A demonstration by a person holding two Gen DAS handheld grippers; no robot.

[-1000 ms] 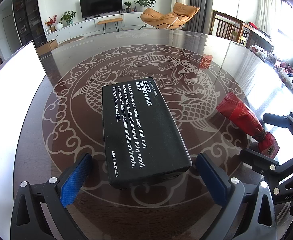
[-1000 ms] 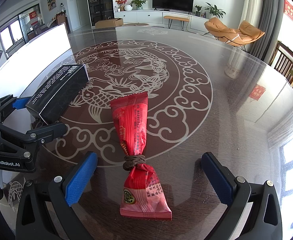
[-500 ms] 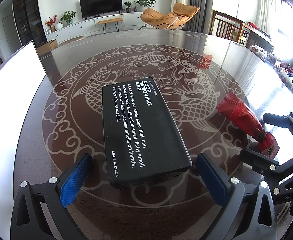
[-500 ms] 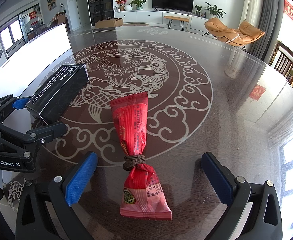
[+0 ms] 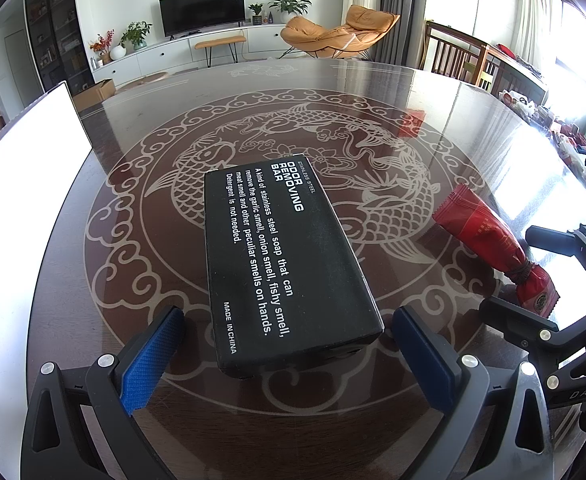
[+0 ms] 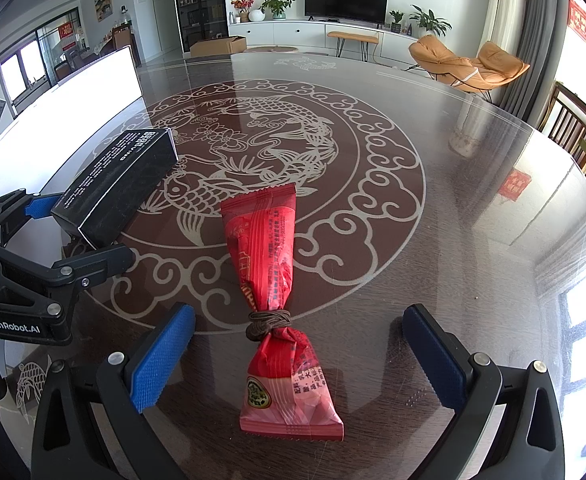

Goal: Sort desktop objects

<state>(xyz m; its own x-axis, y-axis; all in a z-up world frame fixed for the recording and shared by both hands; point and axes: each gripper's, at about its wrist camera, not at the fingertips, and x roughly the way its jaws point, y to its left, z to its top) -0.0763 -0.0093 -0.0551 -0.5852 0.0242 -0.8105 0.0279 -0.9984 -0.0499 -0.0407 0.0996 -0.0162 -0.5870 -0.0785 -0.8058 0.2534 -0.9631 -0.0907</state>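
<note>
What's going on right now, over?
Left gripper open, jaws either side of black box. Right gripper open, straddling red packet. Both items on table. Nothing blocking.

Black box (image 5: 285, 264): flat rectangular carton, lying on its broad face, long axis running away from the left wrist camera. White print on top reads "ODOR REMOVING BAR", "MADE IN CHINA". Closed, undamaged as far as visible.

Red packet (image 6: 281, 304): foil wrapper, lying flat, cinched partway along by a brown cord knot (image 6: 268, 322); crimped ends, round green-gold logo at the near end. It lies to the right of the box, apart from it.
</note>
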